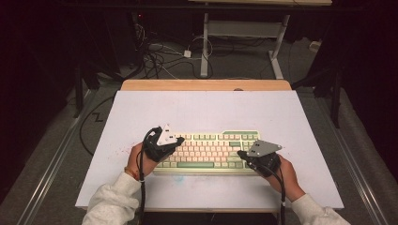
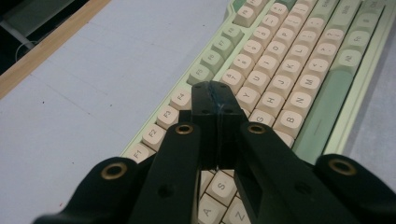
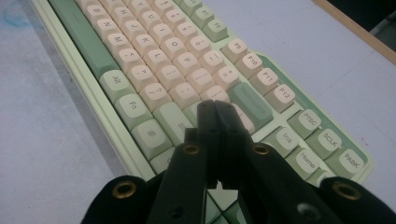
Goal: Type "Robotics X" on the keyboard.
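1. My left gripper (image 1: 179,140) sits at about 9 o'clock of the keyboard (image 1: 206,152), above its left key block. Its jaws are clenched flat together with nothing between them, which I read as making one narrow tip for pressing single keys.
2. In the left gripper view that tip (image 2: 215,91) hangs over the upper letter rows, just inside the F-key row (image 2: 180,100); whether it touches a cap I cannot tell.
3. The keyboard lies square to me at the near middle of the white table (image 1: 197,110), its long edge along my side, so both hands reach it without crossing.
4. My right gripper (image 1: 241,153) comes in from about 3 o'clock, jaws likewise pressed tight and empty.
5. In the right gripper view its tip (image 3: 214,105) is over the keys beside the large green key (image 3: 250,105), with the Ins and Home cluster (image 3: 299,149) at 4 o'clock of it. I judge this a typing posture, one pointer per half.
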Available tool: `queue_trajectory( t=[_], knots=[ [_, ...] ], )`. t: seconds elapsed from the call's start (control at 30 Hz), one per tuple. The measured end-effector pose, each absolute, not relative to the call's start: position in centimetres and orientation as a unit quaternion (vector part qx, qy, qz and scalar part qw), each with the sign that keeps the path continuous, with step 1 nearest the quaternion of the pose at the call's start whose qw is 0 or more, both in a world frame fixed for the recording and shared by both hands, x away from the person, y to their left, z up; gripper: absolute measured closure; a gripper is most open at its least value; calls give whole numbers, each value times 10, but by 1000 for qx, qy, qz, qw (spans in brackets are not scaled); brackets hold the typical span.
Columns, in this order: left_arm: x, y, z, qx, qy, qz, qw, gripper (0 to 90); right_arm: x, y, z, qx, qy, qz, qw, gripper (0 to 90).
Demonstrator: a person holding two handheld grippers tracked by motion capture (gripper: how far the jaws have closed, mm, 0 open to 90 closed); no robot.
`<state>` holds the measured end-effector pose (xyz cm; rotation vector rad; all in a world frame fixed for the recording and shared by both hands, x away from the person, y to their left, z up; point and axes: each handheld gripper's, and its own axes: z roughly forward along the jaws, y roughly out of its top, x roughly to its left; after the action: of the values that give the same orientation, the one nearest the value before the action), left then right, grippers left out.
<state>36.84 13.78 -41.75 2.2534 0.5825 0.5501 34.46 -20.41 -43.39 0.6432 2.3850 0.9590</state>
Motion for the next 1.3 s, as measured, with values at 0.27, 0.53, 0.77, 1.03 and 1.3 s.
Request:
queue_trajectory(
  t=[0.27,0.53,0.77,1.03,1.3],
  knots=[
    [364,148,-415,873,229,222,370,876,340,-208,-426,233,866,365,249,900],
    [358,158,-413,867,232,232,374,876,339,-210,-420,234,863,371,252,900],
    [352,167,-412,863,234,239,378,877,338,-212,-416,232,860,376,254,900],
    [343,182,-416,857,236,251,384,877,338,-211,-415,231,860,379,252,900],
    [335,195,-421,852,245,254,386,876,341,-208,-413,231,859,380,252,900]
  ],
)
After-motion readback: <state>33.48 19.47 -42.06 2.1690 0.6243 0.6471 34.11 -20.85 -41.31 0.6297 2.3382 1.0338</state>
